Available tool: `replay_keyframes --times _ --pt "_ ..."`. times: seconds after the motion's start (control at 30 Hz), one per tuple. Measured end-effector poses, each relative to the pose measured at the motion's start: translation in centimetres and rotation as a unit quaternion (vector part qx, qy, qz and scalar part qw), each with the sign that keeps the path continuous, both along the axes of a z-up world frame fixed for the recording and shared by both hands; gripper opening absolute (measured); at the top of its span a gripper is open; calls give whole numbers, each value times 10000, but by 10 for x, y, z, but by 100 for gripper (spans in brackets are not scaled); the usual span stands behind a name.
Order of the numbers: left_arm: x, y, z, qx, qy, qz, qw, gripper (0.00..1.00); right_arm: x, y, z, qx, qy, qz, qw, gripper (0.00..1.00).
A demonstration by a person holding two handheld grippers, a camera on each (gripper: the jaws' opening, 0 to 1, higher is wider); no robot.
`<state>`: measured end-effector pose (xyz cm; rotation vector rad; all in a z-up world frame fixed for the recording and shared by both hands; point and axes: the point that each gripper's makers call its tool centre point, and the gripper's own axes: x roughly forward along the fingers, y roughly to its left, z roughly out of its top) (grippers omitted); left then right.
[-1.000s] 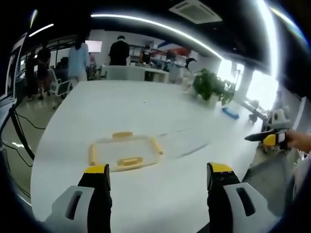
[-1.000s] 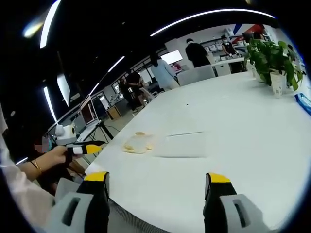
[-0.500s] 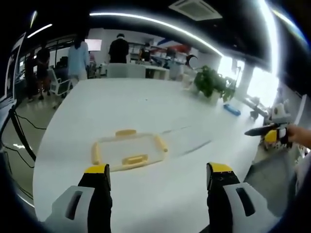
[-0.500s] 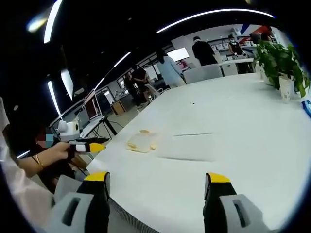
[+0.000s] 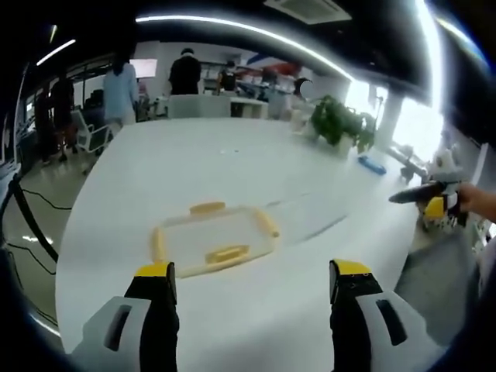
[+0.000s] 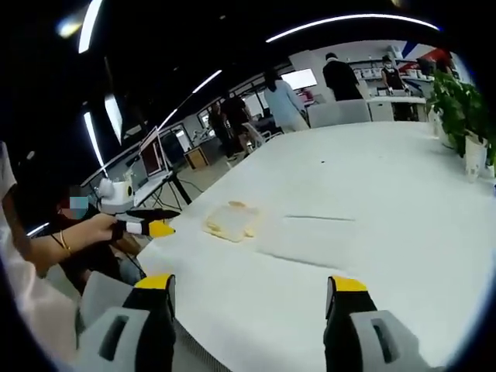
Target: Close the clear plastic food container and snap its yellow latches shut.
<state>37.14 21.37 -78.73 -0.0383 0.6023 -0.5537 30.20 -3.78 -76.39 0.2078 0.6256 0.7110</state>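
On the white table [image 5: 194, 170] lies the clear plastic container piece [image 5: 213, 240] with yellow latches on its four sides. Right of it rests a second, faint clear rectangle [image 5: 306, 221], and whether that is the lid or the base I cannot tell. My left gripper [image 5: 253, 283] hovers open just short of the latched piece, with nothing between its jaws. From the right gripper view the latched piece [image 6: 231, 221] sits far off, the clear rectangle [image 6: 310, 240] nearer. My right gripper [image 6: 252, 294] is open and empty at the table's edge. The left gripper [image 6: 143, 226] is held in a hand.
A potted plant [image 5: 341, 128] and a blue object [image 5: 372, 164] stand at the table's far right. Several people [image 5: 186, 74] and chairs are beyond the far end. The right gripper [image 5: 430, 198] shows off the table's right edge. A screen [image 6: 151, 151] stands beside the table.
The left view has drawn slightly closer to the latched piece and shifted. The right view has swung, so the plant slides toward its edge. Both grippers stay open.
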Motion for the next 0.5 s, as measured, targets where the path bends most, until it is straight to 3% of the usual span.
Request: replay_keyframes --times 0.5 --pt "27 13 -17 262 92 -132 9995 79 33 37 -5 -217 -60 602 9979 79"
